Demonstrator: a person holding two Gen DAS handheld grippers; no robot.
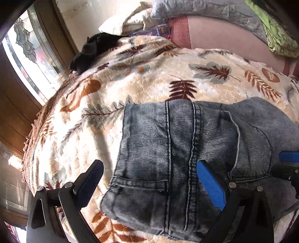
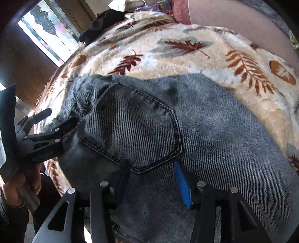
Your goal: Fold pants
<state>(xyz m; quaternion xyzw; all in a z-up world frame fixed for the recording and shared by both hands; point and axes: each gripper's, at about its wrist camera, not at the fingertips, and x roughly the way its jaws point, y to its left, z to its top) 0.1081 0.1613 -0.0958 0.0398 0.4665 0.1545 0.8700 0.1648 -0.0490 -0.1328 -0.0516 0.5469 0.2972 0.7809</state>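
Note:
Grey-blue denim pants (image 1: 168,149) lie folded flat on a cream blanket with a leaf print (image 1: 149,74), seams and a pocket facing up. My left gripper (image 1: 147,166) hangs wide open over the pants' left edge: one finger is over the blanket and the blue pad (image 1: 209,185) over the denim, gripping nothing. My right gripper (image 2: 152,164) stands open just below the back pocket (image 2: 140,130), with flat denim (image 2: 224,140) under the gap and no fold between the pads. The left gripper (image 2: 59,115) also shows at the pants' left end, held by a person's hand (image 2: 11,188).
A black garment (image 1: 93,48) lies at the far left of the bed. Pillows and quilts (image 1: 205,11) are piled at the back beside a pink sheet (image 1: 224,33). The blanket's fringed edge (image 1: 33,134) drops off at the left toward a window (image 1: 28,56) and wooden panelling.

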